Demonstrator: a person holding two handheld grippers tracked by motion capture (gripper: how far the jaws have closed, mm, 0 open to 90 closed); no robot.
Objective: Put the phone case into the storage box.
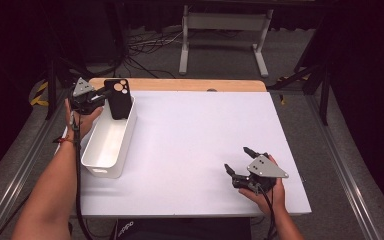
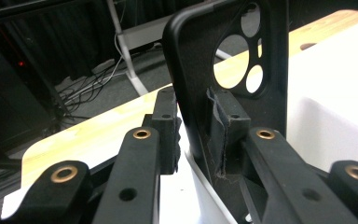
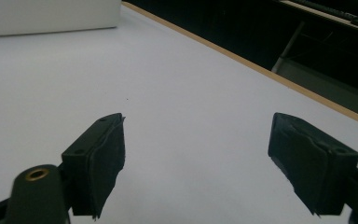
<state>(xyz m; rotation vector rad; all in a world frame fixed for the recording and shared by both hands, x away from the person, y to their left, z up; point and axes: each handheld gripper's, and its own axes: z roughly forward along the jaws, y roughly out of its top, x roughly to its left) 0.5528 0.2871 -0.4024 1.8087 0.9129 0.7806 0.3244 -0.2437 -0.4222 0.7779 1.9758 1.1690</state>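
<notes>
A light, bendy black phone case point(image 2: 223, 79) is loosely straddled by the left gripper point(image 1: 100, 96) over the white bin point(image 1: 107, 145) at 10 o'clock, best pinched along its stiffer edge, while the right gripper point(image 1: 240, 162) is left wide open and empty.

place: lab/studio | evidence: black curtains point(image 1: 365, 60); floor cables point(image 1: 145, 45); white-topped table point(image 1: 200, 140)

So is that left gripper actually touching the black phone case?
Touching on one side at least. In the left gripper view, the right pad lies against the phone case; a thin gap shows at the left pad.
</notes>
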